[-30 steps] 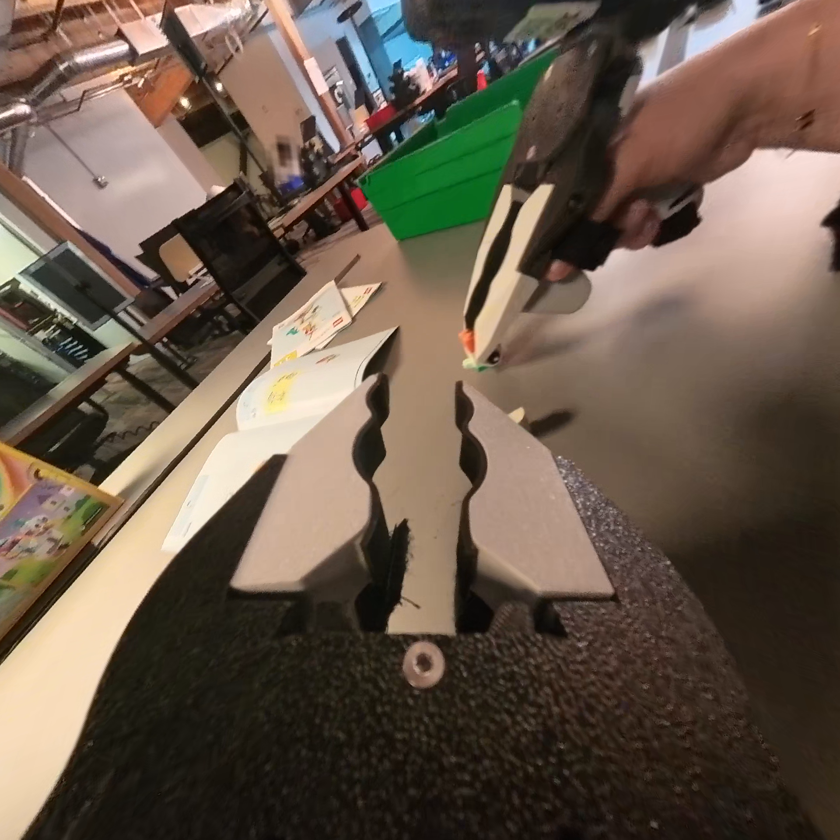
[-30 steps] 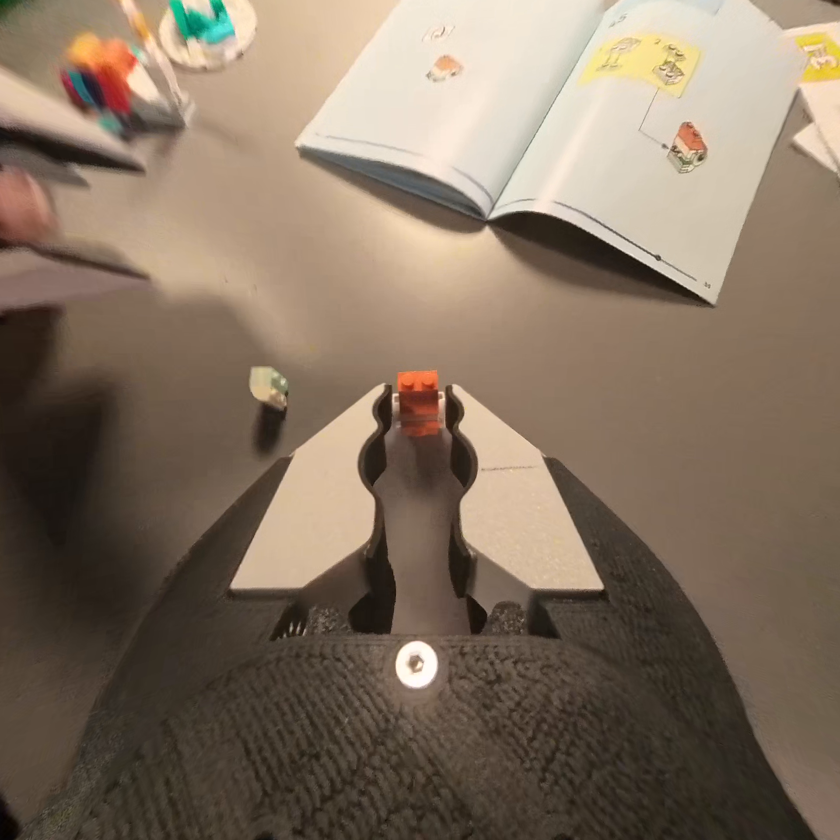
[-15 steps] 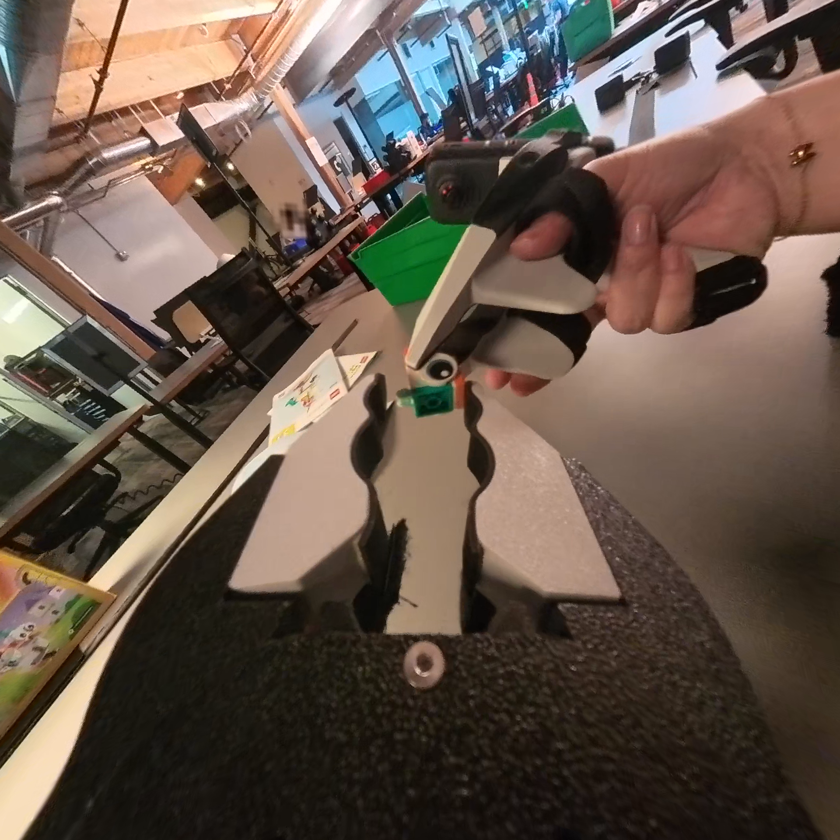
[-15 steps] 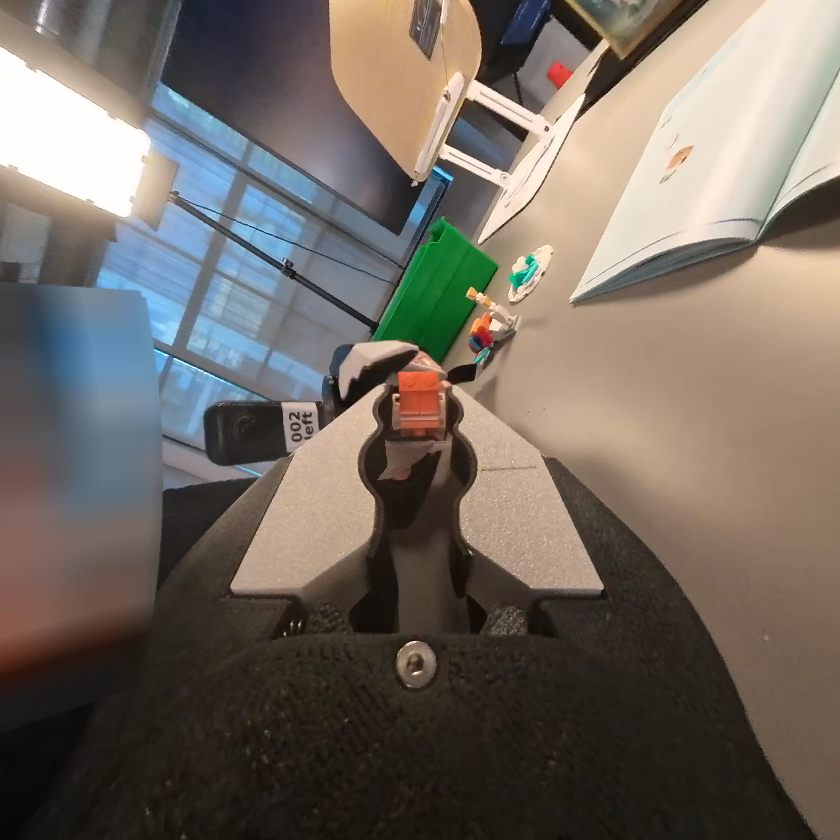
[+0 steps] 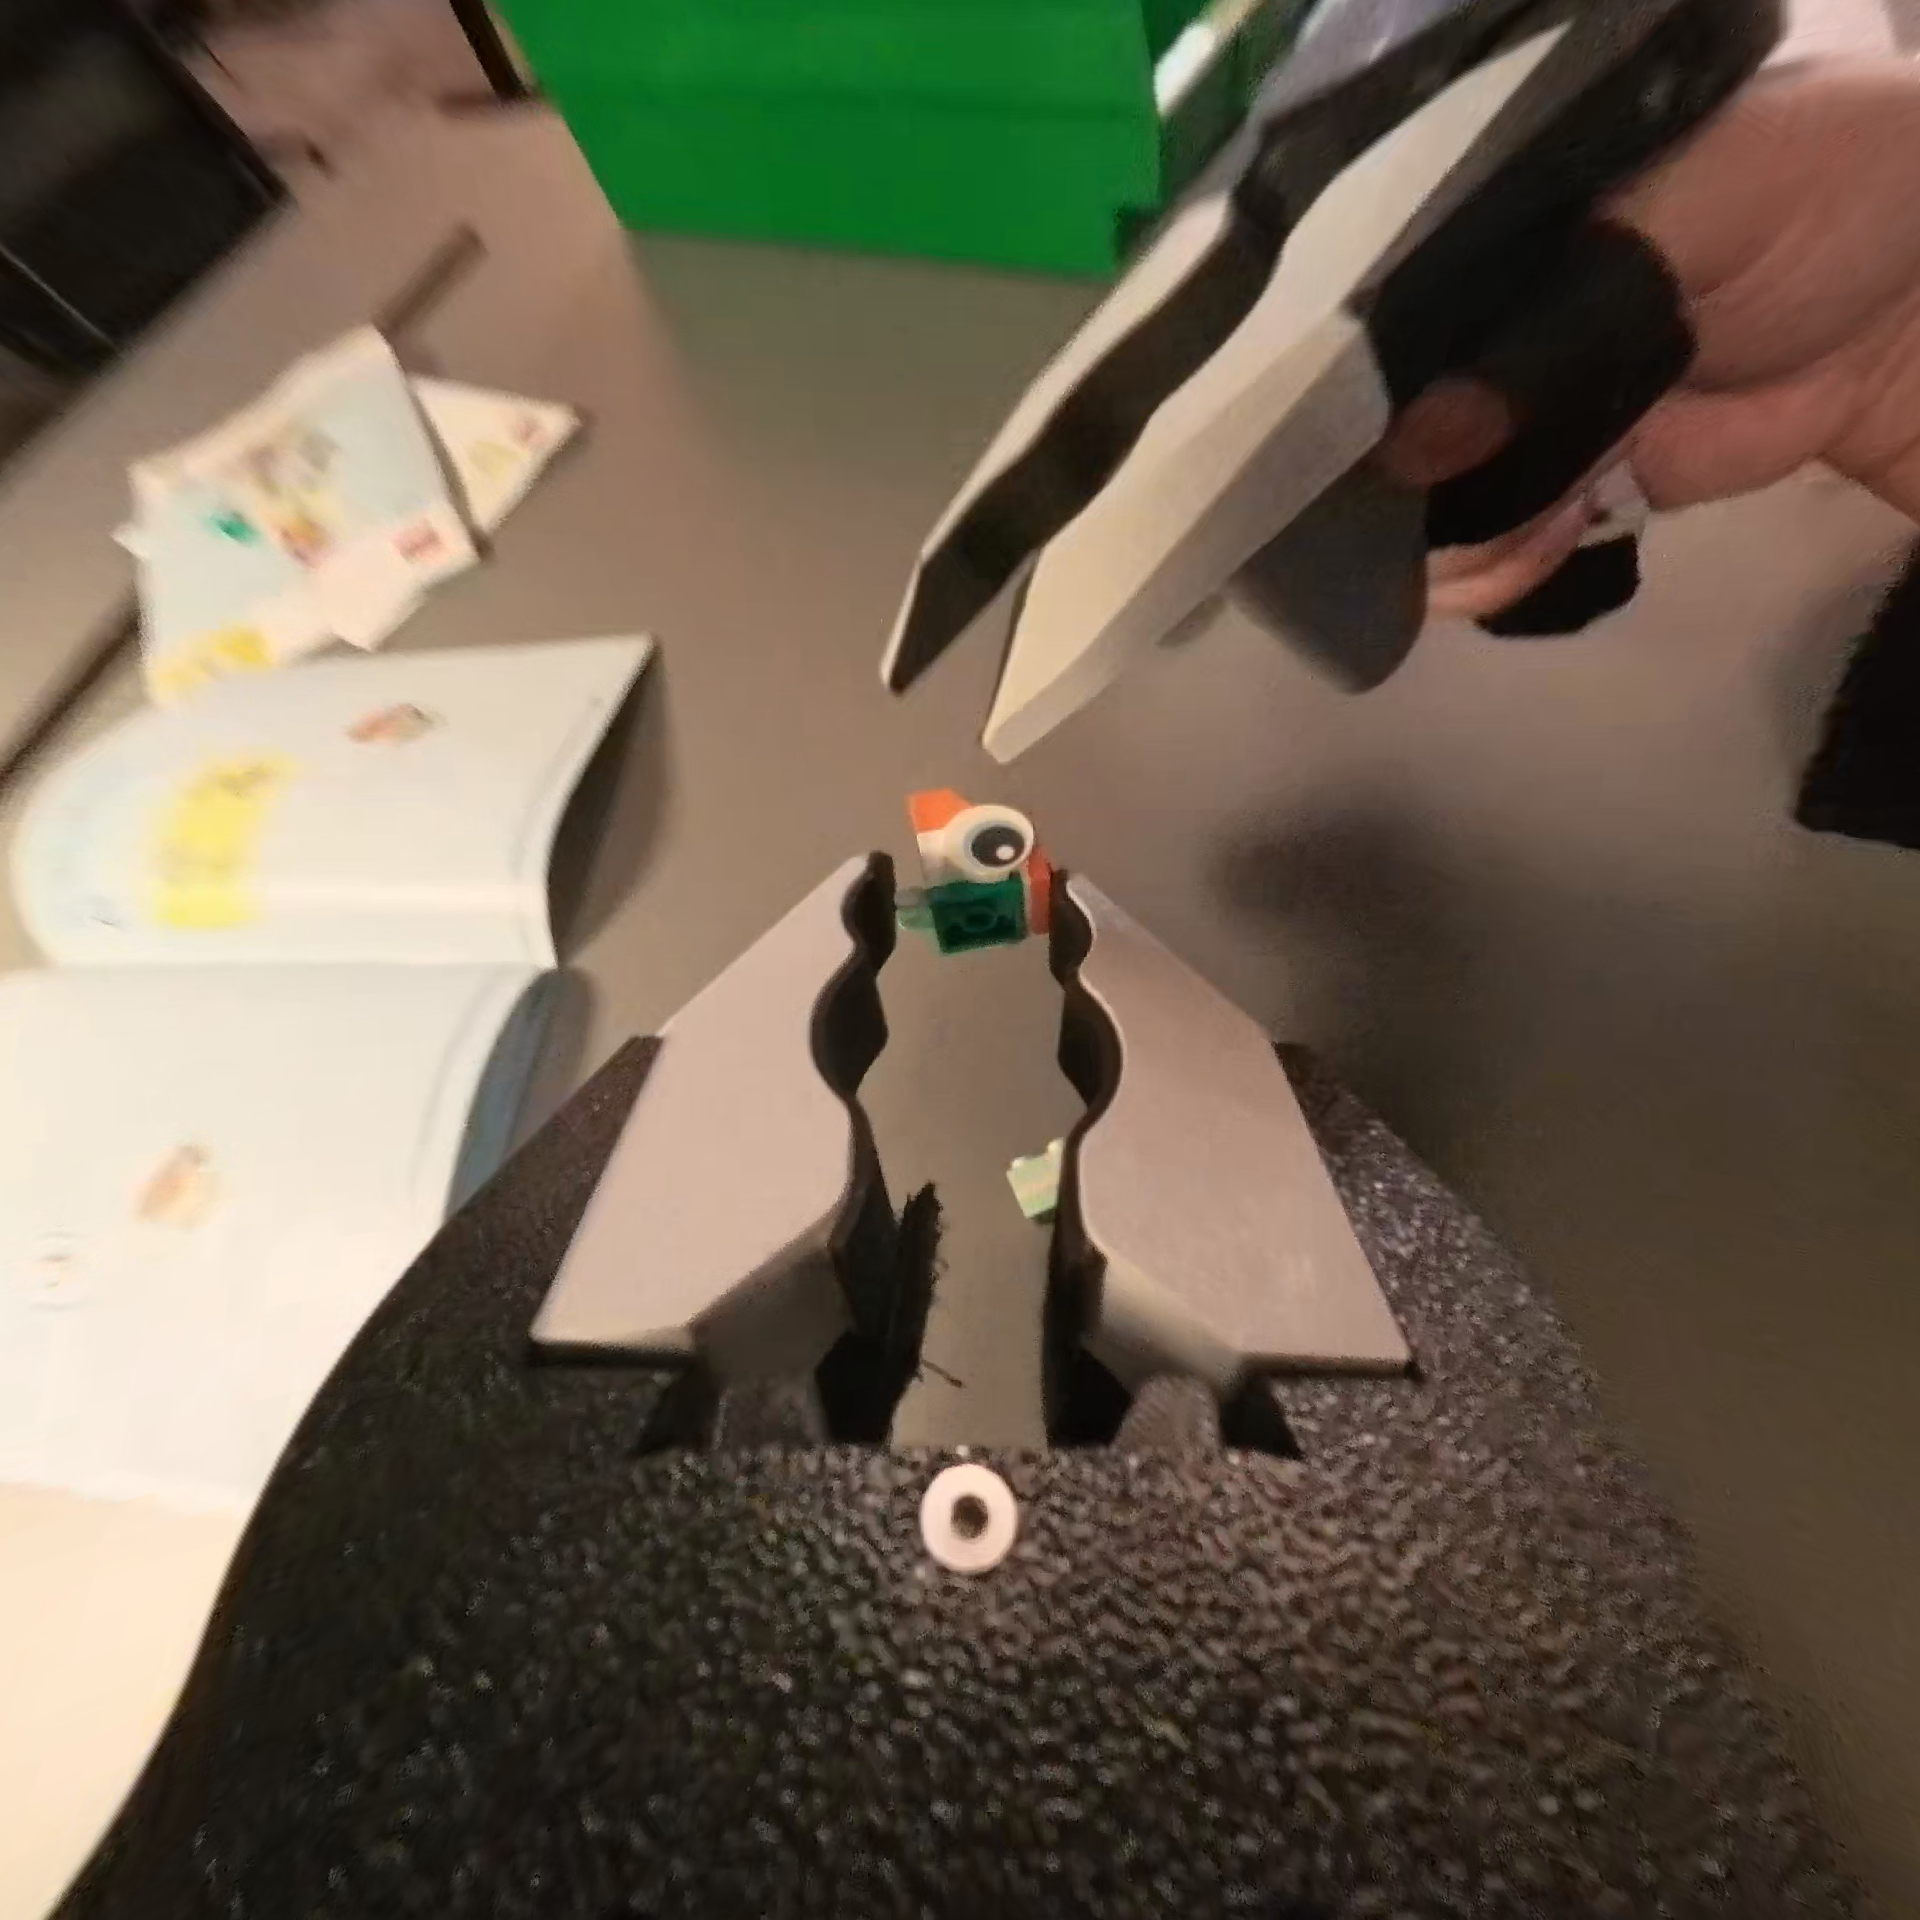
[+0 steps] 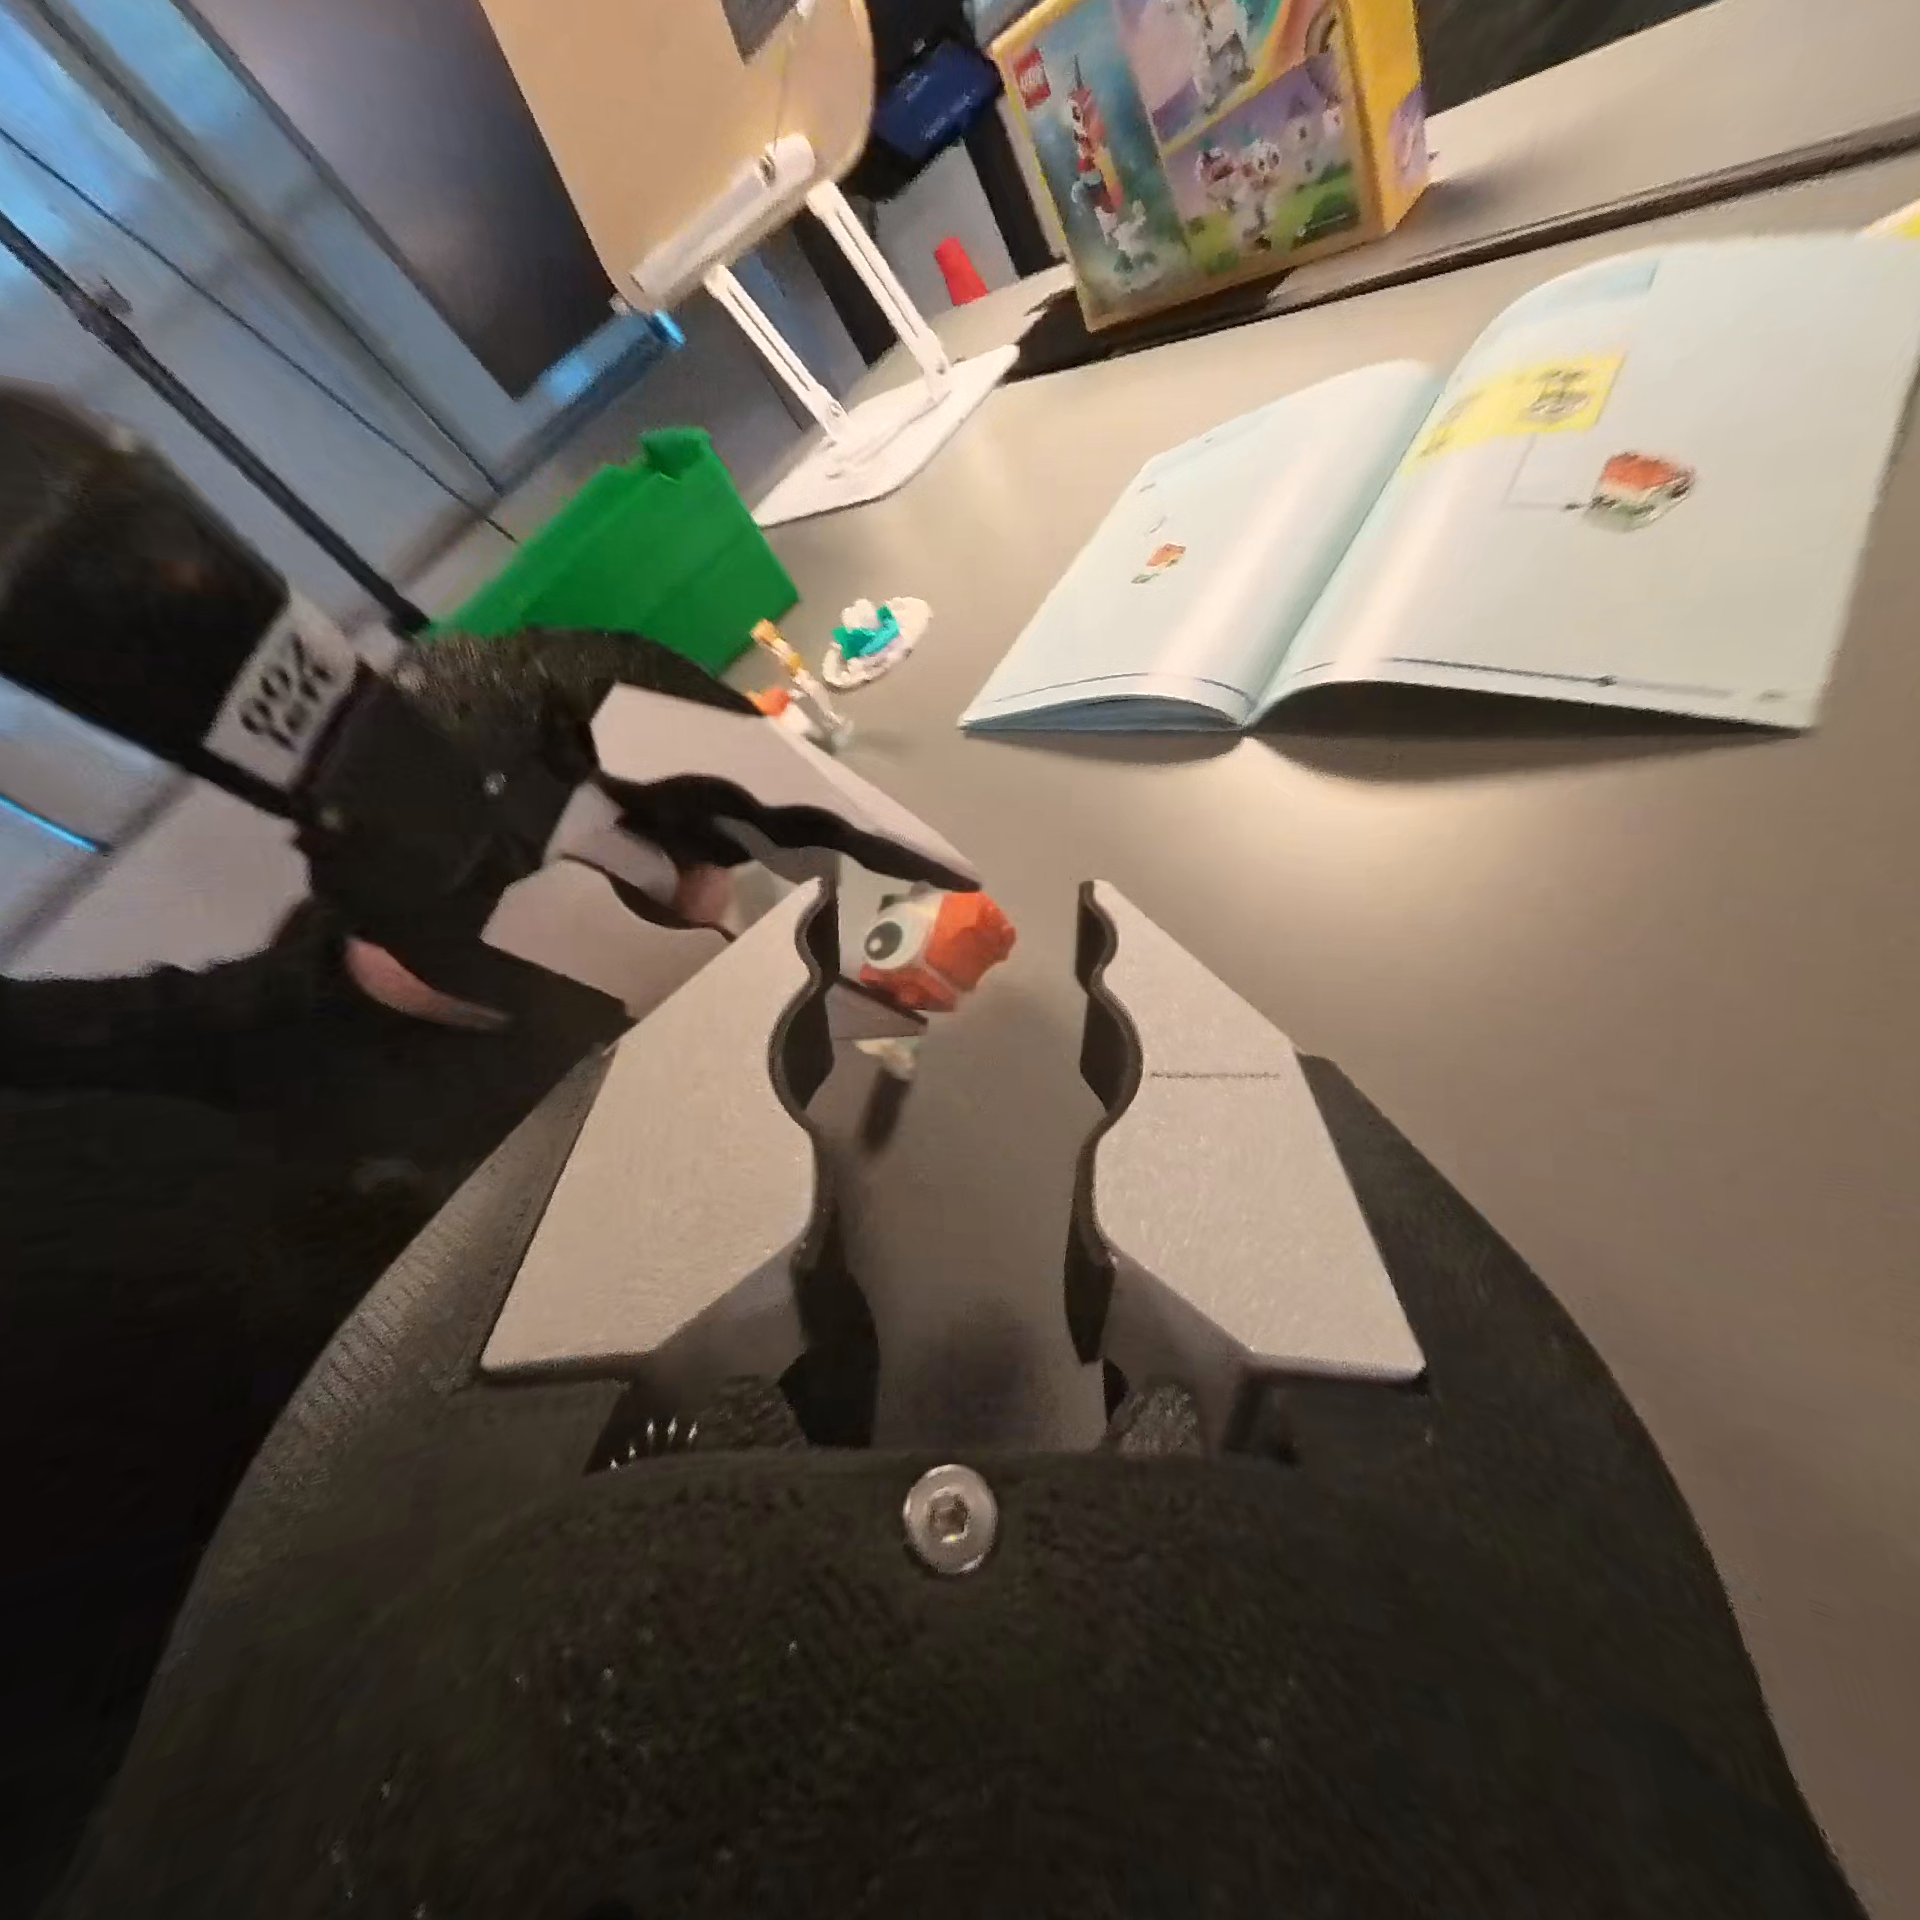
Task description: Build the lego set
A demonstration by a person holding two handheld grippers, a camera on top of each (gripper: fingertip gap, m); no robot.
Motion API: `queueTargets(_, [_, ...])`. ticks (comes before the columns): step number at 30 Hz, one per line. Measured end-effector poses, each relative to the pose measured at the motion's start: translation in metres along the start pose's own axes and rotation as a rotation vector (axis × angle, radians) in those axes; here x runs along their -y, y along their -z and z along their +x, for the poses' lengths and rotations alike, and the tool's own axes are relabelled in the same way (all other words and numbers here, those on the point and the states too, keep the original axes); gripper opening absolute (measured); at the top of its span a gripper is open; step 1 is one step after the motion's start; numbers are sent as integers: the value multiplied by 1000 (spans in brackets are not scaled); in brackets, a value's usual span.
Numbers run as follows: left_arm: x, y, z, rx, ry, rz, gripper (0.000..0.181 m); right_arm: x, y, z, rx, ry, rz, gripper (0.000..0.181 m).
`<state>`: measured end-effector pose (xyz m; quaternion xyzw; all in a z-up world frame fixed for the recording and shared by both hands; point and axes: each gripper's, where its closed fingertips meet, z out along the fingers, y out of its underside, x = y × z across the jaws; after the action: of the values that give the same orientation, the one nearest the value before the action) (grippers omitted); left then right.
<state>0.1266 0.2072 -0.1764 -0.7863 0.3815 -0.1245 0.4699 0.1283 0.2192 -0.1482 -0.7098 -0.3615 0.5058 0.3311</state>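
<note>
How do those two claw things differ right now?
The left gripper is shut on a small orange, white and green lego build; the right gripper is open and empty. The right gripper hovers above the build, tips angled down; the left gripper sits lower. Both have grey fingers on black bodies.

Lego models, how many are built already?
3: an orange model held by the left gripper, a white-and-teal model by the green bin, and a thin model beside it. More may be hidden.

A grey table point(image 6: 1455, 935) fronts tall windows point(image 6: 260, 343) and a tan board point(image 6: 665, 125).
</note>
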Motion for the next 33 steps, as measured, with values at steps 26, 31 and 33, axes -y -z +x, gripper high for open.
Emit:
queueTargets(26, [-23, 40, -7, -71, 30, -69, 45, -52, -6, 14, 239, 804, -443, 45])
queueTargets(31, [-52, 47, 11, -36, 142, -102, 38, -54, -17, 15, 353, 762, -456, 42])
queueTargets(33, [-56, 43, 14, -7, 179, -111, 34, -57, -19, 16, 380, 770, -475, 39])
